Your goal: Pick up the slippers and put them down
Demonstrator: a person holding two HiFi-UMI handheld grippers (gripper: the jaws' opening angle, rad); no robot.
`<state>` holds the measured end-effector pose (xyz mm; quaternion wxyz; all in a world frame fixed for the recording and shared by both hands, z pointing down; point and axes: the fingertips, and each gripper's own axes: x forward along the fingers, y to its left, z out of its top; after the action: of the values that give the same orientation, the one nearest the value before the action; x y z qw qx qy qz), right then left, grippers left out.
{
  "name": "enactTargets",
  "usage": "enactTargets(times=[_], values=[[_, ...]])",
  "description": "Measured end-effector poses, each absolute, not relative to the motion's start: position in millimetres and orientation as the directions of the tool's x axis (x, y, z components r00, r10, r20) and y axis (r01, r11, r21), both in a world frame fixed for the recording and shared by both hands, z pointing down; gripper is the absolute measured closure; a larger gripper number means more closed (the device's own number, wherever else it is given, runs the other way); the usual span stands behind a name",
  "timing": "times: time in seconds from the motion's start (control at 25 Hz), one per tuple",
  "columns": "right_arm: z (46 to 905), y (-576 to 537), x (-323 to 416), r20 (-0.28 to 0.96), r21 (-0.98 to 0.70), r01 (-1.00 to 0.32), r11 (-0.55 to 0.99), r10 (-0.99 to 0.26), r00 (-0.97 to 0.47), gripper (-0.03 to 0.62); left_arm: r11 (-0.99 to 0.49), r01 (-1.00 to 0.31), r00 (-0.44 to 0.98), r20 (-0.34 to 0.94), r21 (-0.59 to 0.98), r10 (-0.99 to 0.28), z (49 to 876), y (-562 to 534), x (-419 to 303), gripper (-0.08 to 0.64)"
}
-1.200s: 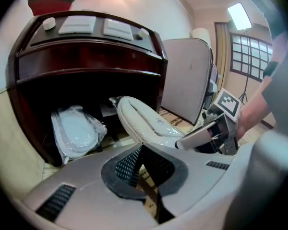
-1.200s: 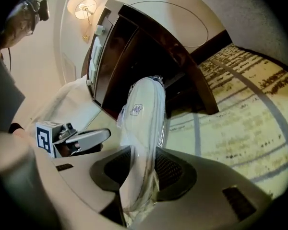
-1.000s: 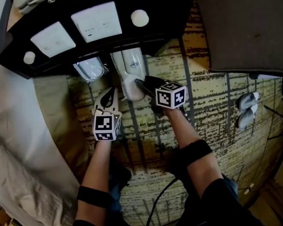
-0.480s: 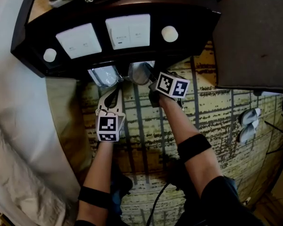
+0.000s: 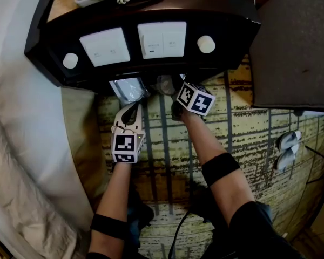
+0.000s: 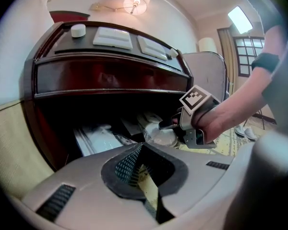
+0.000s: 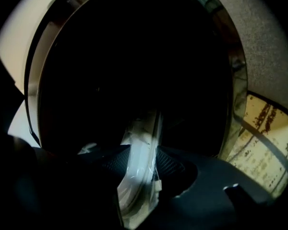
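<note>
Beneath the nightstand [image 5: 235,28], the right claw [image 7: 143,153] is opening, a wrapped slipper [image 7: 134,188] standing on edge between its jaws. Just outside the nightstand, the left claw [image 5: 130,111] is pressed together, empty.

a second ago my right gripper [image 7: 143,159] held the wrapped slipper [image 5: 163,83] out over the carpet [image 5: 162,128], its whole length showing in front of the bedside cabinet [image 5: 146,69]. since then i have carried it forward into the dark opening under the cabinet, and only its near end shows at the edge. my right fingers [image 7: 170,164] are opening, with the slipper upright between them and the pads against its wrapper. my left gripper [image 5: 130,109] has edged forward too, closer to the second wrapped slipper [image 5: 128,89]. my head has leaned in, so the cabinet sits lower in the head view.
</note>
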<state>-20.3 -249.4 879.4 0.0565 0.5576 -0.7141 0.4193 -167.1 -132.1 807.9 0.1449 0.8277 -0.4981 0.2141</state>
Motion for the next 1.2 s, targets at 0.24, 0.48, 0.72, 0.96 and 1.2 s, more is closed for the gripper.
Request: enactTargets(times=[0.24,0.48,0.72,0.96,1.2], values=[[864,-258,-18,0.547,-0.374,-0.921,0.106,-0.777,-0.312,0.255,-0.462,-0.886,0.410,0.497,0.020,-0.765,807,-131,-167,0.560],[849,-259,-12,0.534,-0.264,-0.952,0.157,-0.798,-0.279,0.207,-0.464,-0.886,0.411,0.490,0.015,-0.769,802,-133,-164,0.560],[809,-217,-18,0.557,-0.247,-0.938,0.243,-0.757,-0.342,0.292,-0.458,-0.888,0.407,0.525,0.036,-0.748,760,-123,-161,0.560],[705,-153,-4,0.612,-0.238,-0.931,0.276,-0.702,-0.364,0.590,-0.455,-0.889,0.393,0.580,0.042,-0.714,651,-82,-167,0.560],[544,-96,26,0.637,-0.225,-0.913,0.341,-0.657,-0.403,0.591,-0.435,-0.899,0.376,0.610,0.056,-0.698,493,-29,-173,0.560]])
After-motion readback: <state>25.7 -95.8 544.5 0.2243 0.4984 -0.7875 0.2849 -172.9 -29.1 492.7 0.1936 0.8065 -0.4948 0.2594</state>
